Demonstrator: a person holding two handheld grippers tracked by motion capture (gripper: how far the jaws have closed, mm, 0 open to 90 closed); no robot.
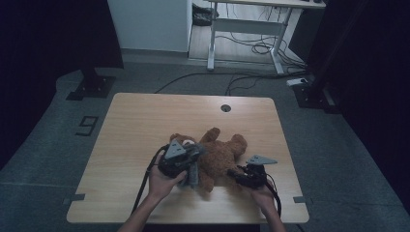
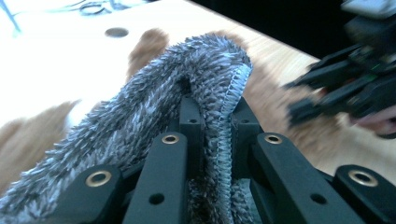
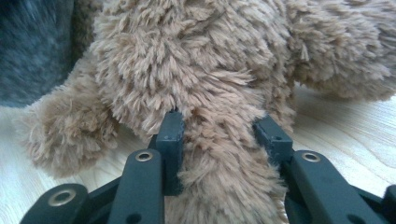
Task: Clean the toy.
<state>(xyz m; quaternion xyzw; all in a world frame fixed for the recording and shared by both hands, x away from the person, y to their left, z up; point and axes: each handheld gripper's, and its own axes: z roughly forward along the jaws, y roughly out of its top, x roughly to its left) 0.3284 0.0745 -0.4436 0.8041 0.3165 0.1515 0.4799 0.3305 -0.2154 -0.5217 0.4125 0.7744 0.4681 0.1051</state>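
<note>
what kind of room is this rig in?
Probably a lab or recording space, not a home. Dark curtains flank a lone wooden table on grey carpet, a floor mark reading 9 lies beside it, and loose cables run under a desk behind.

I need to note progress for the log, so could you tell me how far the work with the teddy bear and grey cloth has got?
Done: left gripper is shut on the grey cloth. In hand: right gripper grips the teddy bear by one limb. Left: the cloth is still bunched beside the bear's head.
</note>
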